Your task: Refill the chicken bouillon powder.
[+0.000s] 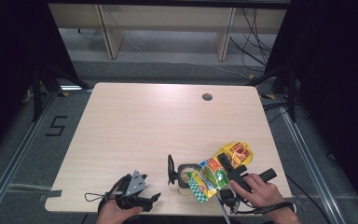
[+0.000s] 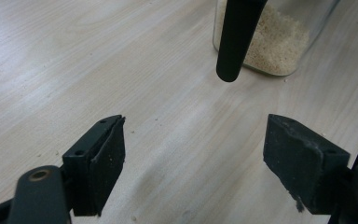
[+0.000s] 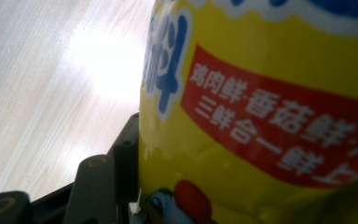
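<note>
Left claw (image 2: 193, 154) gaping; jar (image 2: 279, 42) beyond.

The yellow printed foil packet (image 1: 221, 169) hides the right tool's (image 1: 227, 164) far jaw and covers part of the clear square granule jar (image 1: 186, 176) on the counter's near right.

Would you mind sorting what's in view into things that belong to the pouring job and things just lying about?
In the job:
- yellow seasoning bag, clamped in the right claw and tilted over the jar
- glass jar part-filled with beige granules
- jar's black lid, open beside it
- left claw, open, waiting nearby

Just lying about:
- grommet hole in the table
</note>
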The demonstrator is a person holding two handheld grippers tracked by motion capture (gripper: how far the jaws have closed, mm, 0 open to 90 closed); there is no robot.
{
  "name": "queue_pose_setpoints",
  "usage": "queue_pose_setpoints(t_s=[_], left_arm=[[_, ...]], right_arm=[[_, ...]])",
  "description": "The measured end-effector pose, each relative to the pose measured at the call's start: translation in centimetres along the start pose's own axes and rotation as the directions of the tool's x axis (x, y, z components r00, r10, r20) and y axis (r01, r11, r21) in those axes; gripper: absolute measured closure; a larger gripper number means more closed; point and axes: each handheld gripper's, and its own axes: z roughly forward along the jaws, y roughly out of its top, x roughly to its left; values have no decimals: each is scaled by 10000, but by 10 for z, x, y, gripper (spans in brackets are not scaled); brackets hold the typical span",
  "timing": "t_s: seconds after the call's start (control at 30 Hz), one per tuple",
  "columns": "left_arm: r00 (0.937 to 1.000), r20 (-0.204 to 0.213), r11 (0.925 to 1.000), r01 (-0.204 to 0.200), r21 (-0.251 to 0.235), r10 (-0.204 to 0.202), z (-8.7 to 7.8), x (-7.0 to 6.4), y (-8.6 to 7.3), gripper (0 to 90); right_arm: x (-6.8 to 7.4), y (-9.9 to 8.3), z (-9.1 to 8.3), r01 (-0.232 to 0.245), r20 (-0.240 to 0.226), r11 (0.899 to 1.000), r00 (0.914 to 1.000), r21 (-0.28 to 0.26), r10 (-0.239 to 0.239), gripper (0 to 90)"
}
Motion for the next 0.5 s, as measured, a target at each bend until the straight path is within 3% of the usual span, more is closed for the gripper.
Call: queue_pose_setpoints(t_s=[0.03,0.07,0.13,0.2,0.27,0.4,0.5], left_arm=[[10000,85,9998,-1,-210,3,1,0,0,205],[9997,32,9996,-260,-96,260,0,2,1,205],[9997,28,9997,-236,-76,237,0,1,0,205],[10000,68,9999,55,-126,-54,0,-1,0,205],[9999,28,9998,-150,-91,151,0,1,1,205],[10000,32,10000,57,-68,-57,0,-1,0,205],[9997,16,9997,-246,-82,246,0,2,1,205]], right_arm=[[0,0,0,7,25,10000,10000,1,-7,451],[0,0,0,11,33,10000,10000,-2,-11,451],[0,0,0,4,2,10000,10000,9,-4,451],[0,0,0,4,3,10000,10000,11,-4,451],[0,-1,0,50,-4,10000,10000,-21,-50,451],[0,-1,0,59,-2,10000,10000,-16,-59,452],[0,-1,0,59,7,10000,10000,-29,-59,451]])
